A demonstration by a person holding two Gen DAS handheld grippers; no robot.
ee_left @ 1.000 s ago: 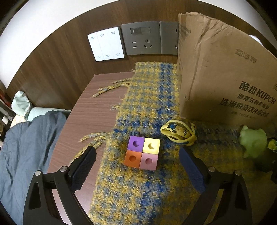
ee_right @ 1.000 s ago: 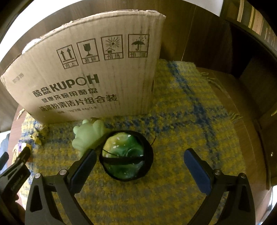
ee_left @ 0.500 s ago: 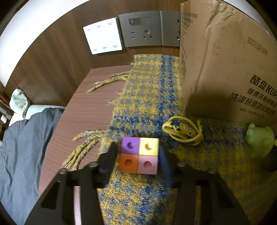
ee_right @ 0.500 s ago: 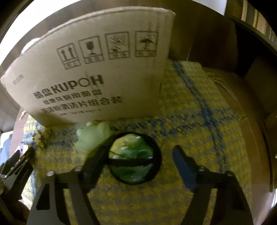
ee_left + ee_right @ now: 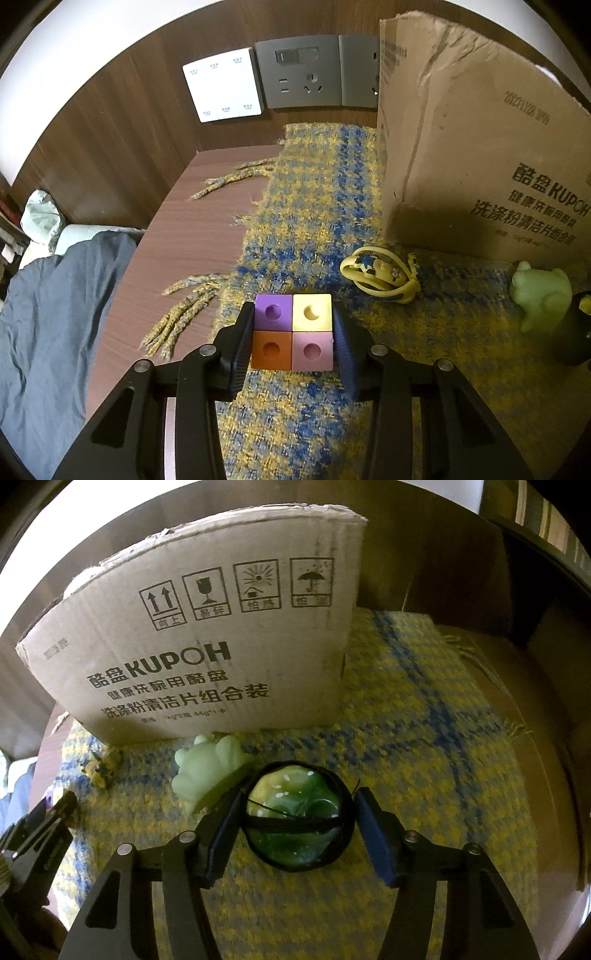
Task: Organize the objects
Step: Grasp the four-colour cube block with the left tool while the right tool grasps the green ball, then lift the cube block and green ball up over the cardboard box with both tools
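There is 1 cardboard box (image 5: 480, 155), standing upright at 1 o'clock on 1 yellow and blue woven cloth (image 5: 314, 206) that covers the wooden table (image 5: 192, 229). On the wall behind are 3 plates: 1 white switch panel (image 5: 222, 85) and 2 grey socket plates (image 5: 297, 76).

In front of the box lie 1 pale green frog toy (image 5: 207, 768), 1 green round dish (image 5: 297, 819) with a dark rim, mouth up, 1 yellow wristband (image 5: 380, 275), and 1 square of 4 blocks (image 5: 293, 332): purple, yellow, orange, pink, holes facing up.

The left gripper (image 5: 293, 345) clamps the block square from 9 and 3 o'clock. The right gripper (image 5: 297, 821) is closing on the dish; the left pad touches the rim, and I cannot tell whether the right pad does.
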